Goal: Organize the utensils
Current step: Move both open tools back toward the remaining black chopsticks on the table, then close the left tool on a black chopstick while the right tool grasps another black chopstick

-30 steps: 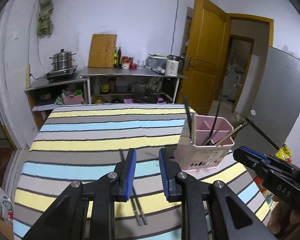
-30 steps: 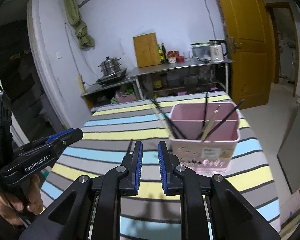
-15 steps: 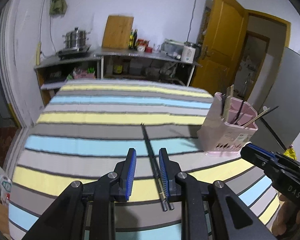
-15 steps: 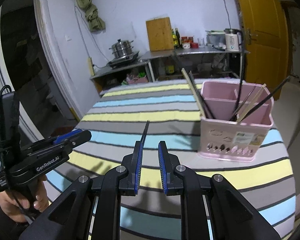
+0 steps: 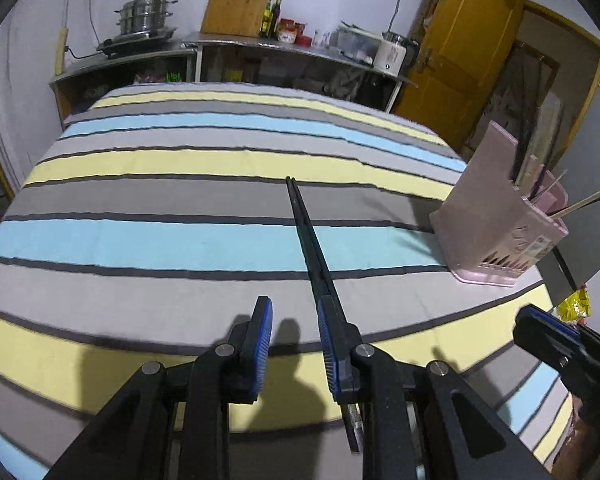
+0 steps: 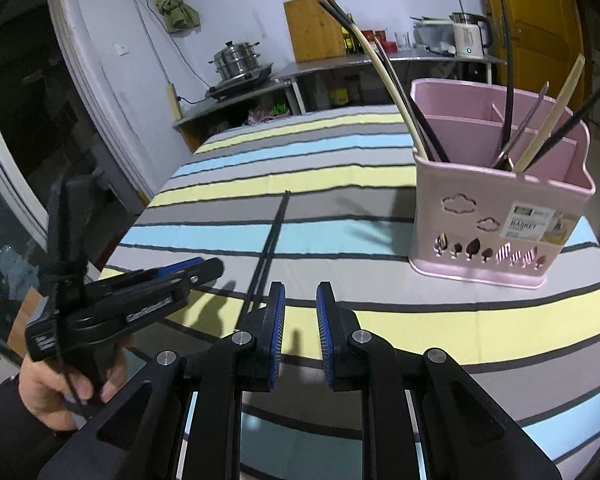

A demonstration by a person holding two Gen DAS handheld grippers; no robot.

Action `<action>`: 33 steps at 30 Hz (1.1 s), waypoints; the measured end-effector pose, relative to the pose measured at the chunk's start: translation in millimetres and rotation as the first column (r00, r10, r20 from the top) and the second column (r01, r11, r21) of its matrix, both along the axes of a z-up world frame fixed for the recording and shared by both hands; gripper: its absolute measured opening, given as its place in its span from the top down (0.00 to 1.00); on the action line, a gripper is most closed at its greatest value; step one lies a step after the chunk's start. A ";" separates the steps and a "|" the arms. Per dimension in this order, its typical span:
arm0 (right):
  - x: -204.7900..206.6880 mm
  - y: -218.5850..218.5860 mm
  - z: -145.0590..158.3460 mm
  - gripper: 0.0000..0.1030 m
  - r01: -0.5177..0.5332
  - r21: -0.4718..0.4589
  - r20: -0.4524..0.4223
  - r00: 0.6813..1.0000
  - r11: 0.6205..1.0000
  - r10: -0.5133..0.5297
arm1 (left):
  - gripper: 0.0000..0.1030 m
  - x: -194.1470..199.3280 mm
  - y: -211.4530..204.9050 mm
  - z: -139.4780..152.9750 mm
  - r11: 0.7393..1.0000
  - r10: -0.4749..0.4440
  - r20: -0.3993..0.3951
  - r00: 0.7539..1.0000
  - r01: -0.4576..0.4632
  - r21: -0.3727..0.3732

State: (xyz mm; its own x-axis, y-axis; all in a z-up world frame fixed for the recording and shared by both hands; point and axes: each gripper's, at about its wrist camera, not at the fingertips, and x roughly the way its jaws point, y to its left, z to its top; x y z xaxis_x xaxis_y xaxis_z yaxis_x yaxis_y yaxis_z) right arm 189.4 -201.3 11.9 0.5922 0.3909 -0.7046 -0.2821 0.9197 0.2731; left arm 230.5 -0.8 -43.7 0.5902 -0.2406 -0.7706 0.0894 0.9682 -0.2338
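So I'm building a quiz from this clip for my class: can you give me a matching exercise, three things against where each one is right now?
Things:
1. black chopsticks
2. pink utensil holder
3. steel steamer pot

Places:
A. on the cooktop by the back wall
B. lying flat on the striped tablecloth
C. standing upright on the table's right side, holding utensils

Pairs: 1-B, 2-C, 3-A

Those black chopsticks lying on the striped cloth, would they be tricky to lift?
Probably. The black chopsticks look thin, smooth and lie flat on the striped cloth, so pads may slip. Being a loose pair, they could separate or roll. They seem stiff and light.
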 end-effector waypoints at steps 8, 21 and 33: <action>8.1 -4.1 -15.5 0.84 0.005 0.013 -0.035 0.999 1.000 -0.005 | 0.76 24.8 -10.2 -20.4 1.000 -0.004 -0.016 1.000 0.005 0.031; 13.6 0.6 -25.1 0.84 0.006 0.021 -0.057 0.998 1.000 -0.005 | 0.66 31.3 -19.5 -22.7 0.993 -0.013 0.017 1.000 0.011 0.121; 20.0 15.7 -27.2 0.84 -0.020 0.019 -0.060 0.998 1.000 0.021 | 0.93 7.7 12.1 -21.7 0.989 0.030 0.011 0.999 -0.031 0.144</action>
State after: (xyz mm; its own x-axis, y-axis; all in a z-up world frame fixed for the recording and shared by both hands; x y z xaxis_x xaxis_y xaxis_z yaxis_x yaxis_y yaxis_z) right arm 209.4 -185.6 -15.4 0.5404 0.4162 -0.7312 -0.2835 0.9083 0.3075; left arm 238.2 11.3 -65.4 0.6027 -0.1089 -0.7905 0.0608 0.9940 -0.0905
